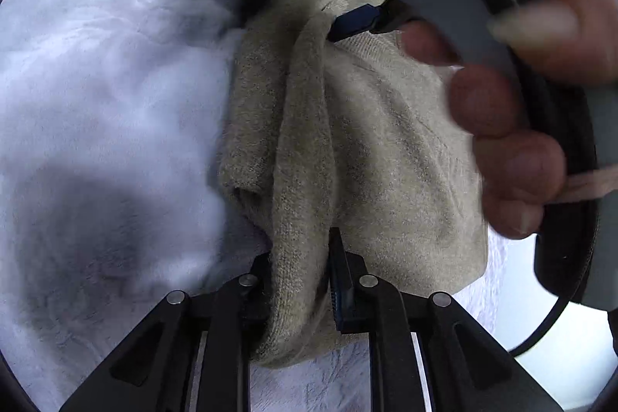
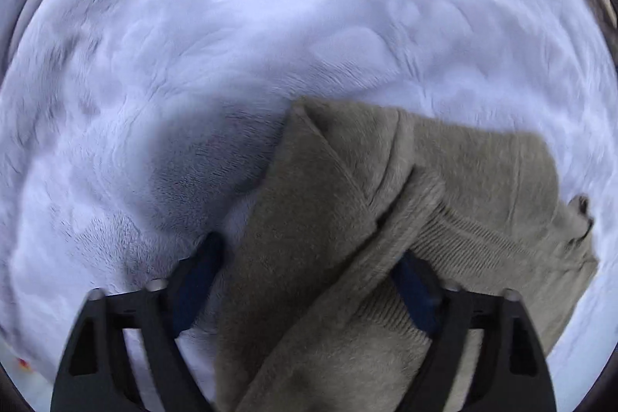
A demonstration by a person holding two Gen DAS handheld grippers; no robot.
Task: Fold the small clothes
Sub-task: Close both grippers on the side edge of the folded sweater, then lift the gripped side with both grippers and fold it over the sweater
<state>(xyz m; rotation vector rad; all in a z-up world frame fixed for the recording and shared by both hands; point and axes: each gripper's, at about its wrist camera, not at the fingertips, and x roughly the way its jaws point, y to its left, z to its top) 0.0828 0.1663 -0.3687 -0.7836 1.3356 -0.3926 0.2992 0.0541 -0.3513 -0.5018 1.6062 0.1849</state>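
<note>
Here, a small beige knitted garment [image 1: 370, 141] lies bunched on a white fleecy blanket [image 1: 108, 72] that covers everything under it in both views.

Left hand-held gripper [image 1: 299, 280]: its jaws stand close together, clamped on a thick fold of the garment that runs up between them; the right-hand pad, dark blue, presses against the fabric, while the left-hand pad is hidden by the fold. The rest of the garment spreads away beyond the fingertips, with a raised ridge along its left side.

Right hand-held gripper [image 2: 309, 280]: its jaws stand partly open, and no earlier view is at hand to judge their travel. Folded layers of the garment [image 2: 386, 199] lie between the two blue pads, including a ribbed band crossing diagonally. The left pad stands clear of the fabric over the blanket [image 2: 270, 6]; whether the right pad presses on the ribbed band cannot be told for certain.

In the left wrist view, a person's fingers [image 1: 502, 126] wrap the handle of the right hand-held gripper, one dark tip of which sits against the far edge of the garment.
</note>
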